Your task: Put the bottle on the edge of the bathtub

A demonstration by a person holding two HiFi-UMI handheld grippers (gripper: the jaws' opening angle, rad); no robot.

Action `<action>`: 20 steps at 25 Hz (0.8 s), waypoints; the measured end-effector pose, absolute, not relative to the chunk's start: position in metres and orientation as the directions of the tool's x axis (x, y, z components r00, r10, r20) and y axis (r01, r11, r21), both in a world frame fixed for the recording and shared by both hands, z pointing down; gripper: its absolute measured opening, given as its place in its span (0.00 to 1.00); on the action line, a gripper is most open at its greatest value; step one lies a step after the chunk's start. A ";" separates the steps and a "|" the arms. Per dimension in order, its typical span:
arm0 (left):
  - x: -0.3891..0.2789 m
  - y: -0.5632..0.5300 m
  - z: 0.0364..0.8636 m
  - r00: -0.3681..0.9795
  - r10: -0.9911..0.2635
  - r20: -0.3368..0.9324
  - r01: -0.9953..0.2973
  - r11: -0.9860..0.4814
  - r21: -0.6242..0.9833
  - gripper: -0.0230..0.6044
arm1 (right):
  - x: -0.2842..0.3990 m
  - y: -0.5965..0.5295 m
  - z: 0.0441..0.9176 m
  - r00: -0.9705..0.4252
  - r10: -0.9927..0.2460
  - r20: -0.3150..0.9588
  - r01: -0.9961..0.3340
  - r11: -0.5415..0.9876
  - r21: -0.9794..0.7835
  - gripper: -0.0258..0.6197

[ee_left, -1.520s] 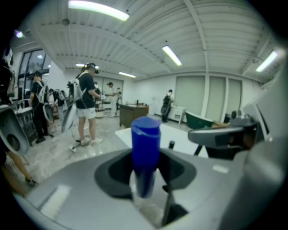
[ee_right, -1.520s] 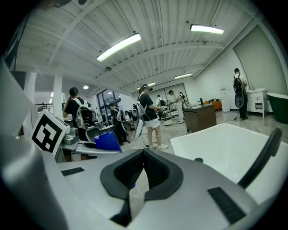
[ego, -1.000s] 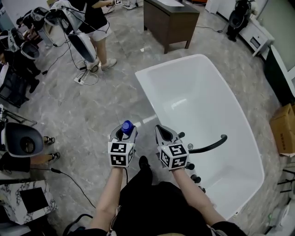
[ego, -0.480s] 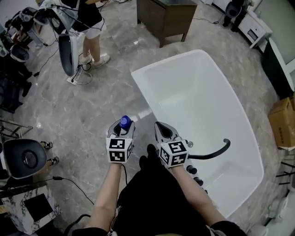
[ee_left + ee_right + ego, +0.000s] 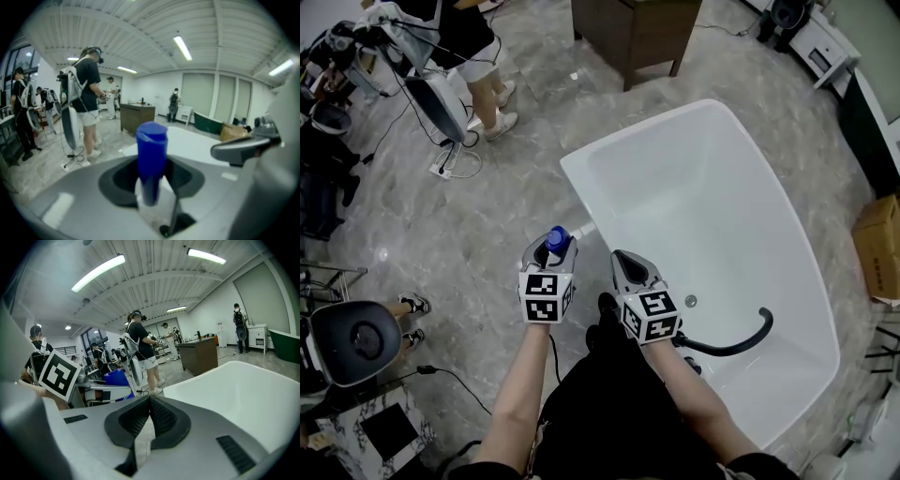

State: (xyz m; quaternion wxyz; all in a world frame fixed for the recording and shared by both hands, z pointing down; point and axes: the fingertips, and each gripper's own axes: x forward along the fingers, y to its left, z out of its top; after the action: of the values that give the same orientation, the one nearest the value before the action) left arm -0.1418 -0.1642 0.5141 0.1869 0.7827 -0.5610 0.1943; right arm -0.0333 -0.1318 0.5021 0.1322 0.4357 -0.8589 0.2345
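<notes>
My left gripper (image 5: 552,253) is shut on a clear bottle with a blue cap (image 5: 557,238); the bottle stands upright between the jaws, its cap (image 5: 151,154) rising above them in the left gripper view. It hovers over the floor just left of the white bathtub's near-left rim (image 5: 581,202). To its right my right gripper (image 5: 627,267) is shut with nothing in it; its pads (image 5: 149,414) meet at the tips. The tub wall (image 5: 234,380) fills the right of the right gripper view.
A black hose (image 5: 733,342) arcs over the tub's near end beside the taps. A dark wooden cabinet (image 5: 633,33) stands beyond the tub. A person (image 5: 473,56) with equipment stands at the far left. A cardboard box (image 5: 877,248) sits at right. Cables lie on the grey marble floor (image 5: 469,234).
The view has shifted closer to the tub; both grippers have moved slightly up and forward towards the tub's near-left rim. The bottle stays held in the left gripper.
</notes>
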 end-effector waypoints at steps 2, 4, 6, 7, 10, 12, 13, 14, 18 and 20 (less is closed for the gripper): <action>-0.139 -0.183 0.517 0.297 -0.806 0.512 -0.950 -0.303 0.075 0.29 | -0.033 -0.145 0.508 -0.582 -0.684 0.440 -0.813 0.503 -0.293 0.04; -0.136 -0.201 0.521 0.298 -0.806 0.511 -0.950 -0.305 0.074 0.29 | -0.031 -0.155 0.514 -0.578 -0.681 0.449 -0.816 0.496 -0.298 0.04; -0.133 -0.218 0.525 0.301 -0.809 0.505 -0.949 -0.307 0.073 0.29 | -0.029 -0.166 0.519 -0.575 -0.679 0.456 -0.818 0.489 -0.303 0.04; -0.131 -0.227 0.528 0.302 -0.810 0.502 -0.948 -0.309 0.072 0.29 | -0.027 -0.171 0.522 -0.574 -0.679 0.458 -0.819 0.486 -0.305 0.04; -0.131 -0.248 0.538 0.306 -0.807 0.506 -0.947 -0.315 0.070 0.29 | -0.026 -0.185 0.529 -0.568 -0.681 0.463 -0.823 0.472 -0.316 0.04; -0.131 -0.259 0.546 0.304 -0.804 0.512 -0.947 -0.313 0.071 0.29 | -0.027 -0.191 0.535 -0.567 -0.675 0.471 -0.823 0.464 -0.327 0.04; -0.132 -0.264 0.549 0.302 -0.803 0.514 -0.948 -0.309 0.073 0.29 | -0.028 -0.193 0.537 -0.568 -0.672 0.475 -0.823 0.463 -0.330 0.04; -0.132 -0.270 0.552 0.300 -0.804 0.514 -0.949 -0.306 0.075 0.29 | -0.028 -0.196 0.540 -0.569 -0.668 0.479 -0.822 0.462 -0.332 0.04; -0.129 -0.292 0.563 0.298 -0.804 0.515 -0.950 -0.303 0.077 0.29 | -0.030 -0.207 0.551 -0.571 -0.658 0.491 -0.821 0.457 -0.343 0.04; -0.126 -0.302 0.568 0.302 -0.802 0.515 -0.949 -0.306 0.078 0.29 | -0.030 -0.213 0.555 -0.571 -0.654 0.496 -0.821 0.455 -0.346 0.04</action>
State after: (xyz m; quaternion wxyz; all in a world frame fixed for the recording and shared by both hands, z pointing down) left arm -0.1264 -0.3020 0.5681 0.1882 0.7845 -0.5580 0.1944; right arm -0.0303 -0.2130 0.5549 0.1473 0.4389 -0.8400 0.2829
